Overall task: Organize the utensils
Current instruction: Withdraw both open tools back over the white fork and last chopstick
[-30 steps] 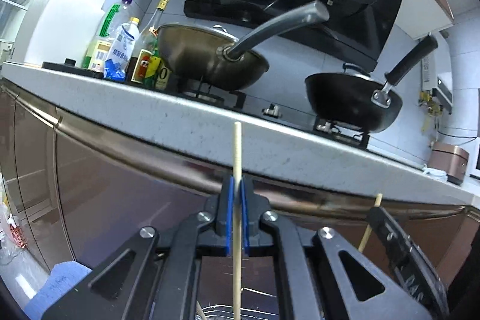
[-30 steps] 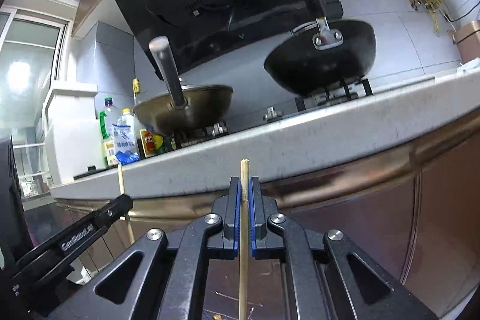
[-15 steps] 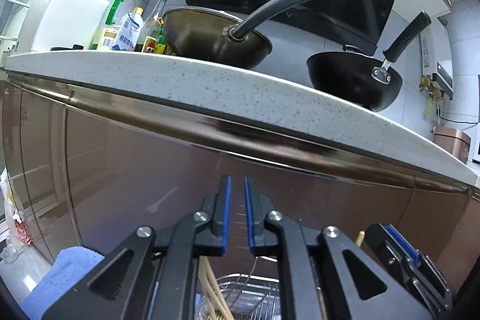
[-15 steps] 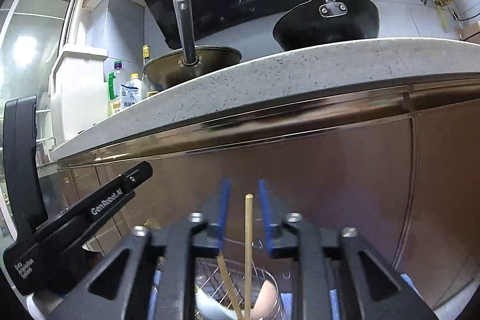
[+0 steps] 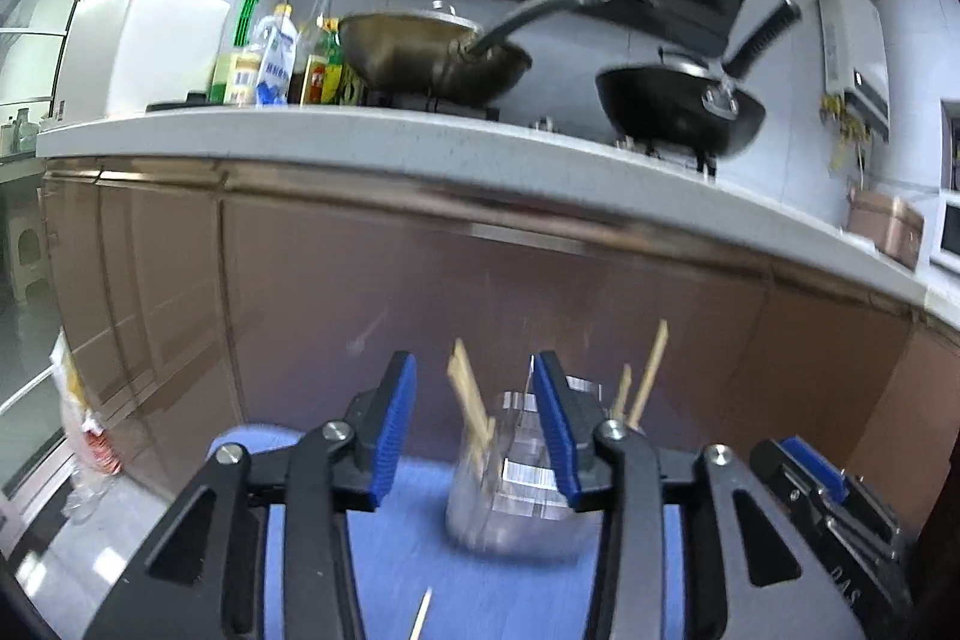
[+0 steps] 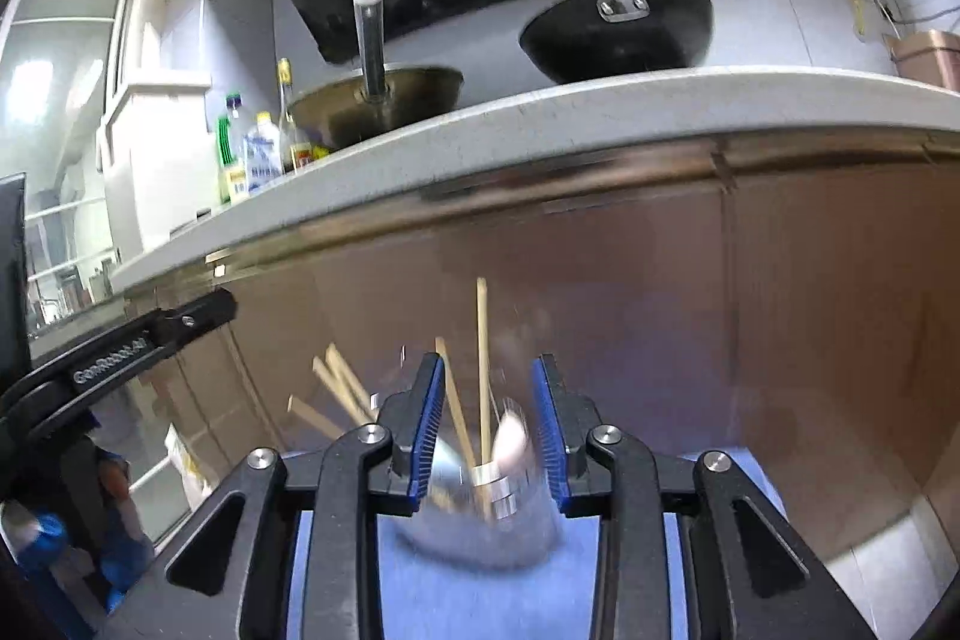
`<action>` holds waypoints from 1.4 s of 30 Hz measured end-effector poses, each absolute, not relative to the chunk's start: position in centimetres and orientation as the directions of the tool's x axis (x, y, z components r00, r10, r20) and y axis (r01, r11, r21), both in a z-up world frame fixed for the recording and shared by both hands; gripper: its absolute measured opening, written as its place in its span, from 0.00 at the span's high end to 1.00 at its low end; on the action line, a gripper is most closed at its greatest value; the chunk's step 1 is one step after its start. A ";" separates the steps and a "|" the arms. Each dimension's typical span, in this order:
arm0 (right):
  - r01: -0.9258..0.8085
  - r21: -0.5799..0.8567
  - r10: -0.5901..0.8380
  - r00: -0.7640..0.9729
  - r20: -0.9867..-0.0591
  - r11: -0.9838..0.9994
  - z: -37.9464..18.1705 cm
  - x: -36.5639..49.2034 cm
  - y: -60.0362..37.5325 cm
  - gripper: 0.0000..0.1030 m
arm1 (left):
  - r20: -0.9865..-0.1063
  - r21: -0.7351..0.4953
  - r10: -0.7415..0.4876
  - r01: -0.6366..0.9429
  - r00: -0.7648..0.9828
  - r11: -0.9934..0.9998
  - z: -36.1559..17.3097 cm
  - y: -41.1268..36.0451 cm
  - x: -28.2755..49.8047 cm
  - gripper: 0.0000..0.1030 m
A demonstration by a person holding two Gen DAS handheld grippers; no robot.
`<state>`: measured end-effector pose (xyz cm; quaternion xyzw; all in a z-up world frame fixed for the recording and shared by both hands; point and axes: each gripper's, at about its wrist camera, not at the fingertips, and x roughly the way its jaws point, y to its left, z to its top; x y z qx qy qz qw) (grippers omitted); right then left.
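Left tool [image 5: 474, 424] and right tool [image 6: 489, 427]: both spread wide, grasping nothing. Wire utensil holder [image 5: 516, 484] with wooden chopsticks [image 5: 471, 400] standing upright-to-tilted lies straight ahead of both; one loose chopstick [image 5: 420, 613] lies nearest the left tool, long axis pointing away. Surface: blue mat [image 5: 384, 550], low before brown cabinet fronts [image 5: 360, 292] under a pale countertop [image 5: 420, 130] carrying two woks.

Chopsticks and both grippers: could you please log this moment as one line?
left gripper: open | right gripper: open | chopsticks: upright in holder | stray chopstick: on mat
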<state>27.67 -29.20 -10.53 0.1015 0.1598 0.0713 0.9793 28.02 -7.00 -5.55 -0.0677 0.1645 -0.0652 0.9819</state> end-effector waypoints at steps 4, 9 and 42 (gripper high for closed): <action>-0.068 0.221 0.151 0.912 -0.381 0.973 -12.0 24.7 -29.3 0.59 | -0.400 -0.130 -0.138 0.093 0.906 0.987 -7.2 -6.5 25.0 0.60; -0.034 0.166 0.106 0.888 -0.448 0.985 -12.7 21.0 -28.7 0.59 | -0.471 -0.143 -0.122 0.061 0.873 0.988 -8.6 -5.1 21.5 0.59; -0.099 0.039 0.104 0.844 -0.526 0.994 -12.8 11.4 -29.5 0.59 | -0.570 -0.140 -0.051 -0.035 0.820 0.990 -10.2 -4.8 14.8 0.59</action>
